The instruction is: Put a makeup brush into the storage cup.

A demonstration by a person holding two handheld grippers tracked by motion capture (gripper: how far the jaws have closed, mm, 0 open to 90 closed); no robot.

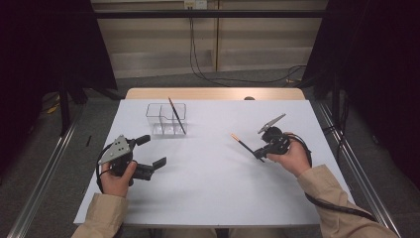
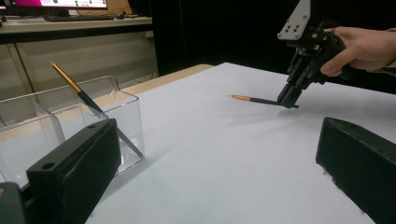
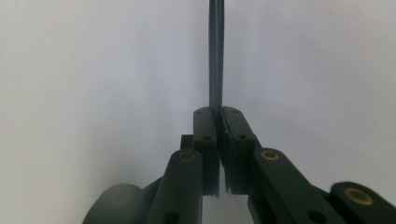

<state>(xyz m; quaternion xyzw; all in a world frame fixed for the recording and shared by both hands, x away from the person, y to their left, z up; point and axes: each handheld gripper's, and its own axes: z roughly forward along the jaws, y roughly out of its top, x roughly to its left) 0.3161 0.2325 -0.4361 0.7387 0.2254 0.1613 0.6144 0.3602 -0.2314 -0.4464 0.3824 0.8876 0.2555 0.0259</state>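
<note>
Work in hand: moving slim dark pens with orange-gold tips into the clear plastic divided organiser box (image 1: 166, 119) at the far left of the white table top (image 1: 208, 198).
Done: one dark pen (image 1: 177, 115) stands tilted in the box, leaning on its rim, tip upward (image 2: 70, 84).
In progress: second dark pen (image 1: 243, 144) is clamped at its rear end by the right gripper (image 1: 259, 154); it juts out toward the box, low over the table, well apart from the box.
Right gripper state: jaws closed tight on the pen shaft (image 3: 215, 65); judged a firm grip.
Left gripper (image 1: 159, 162) state: jaws wide apart, holding nothing; it rests near the box.
Remaining: carry the held pen to the box, tip it into a compartment, release.
Progress estimate: roughly halfway, judging by one pen stowed and one held.
</note>
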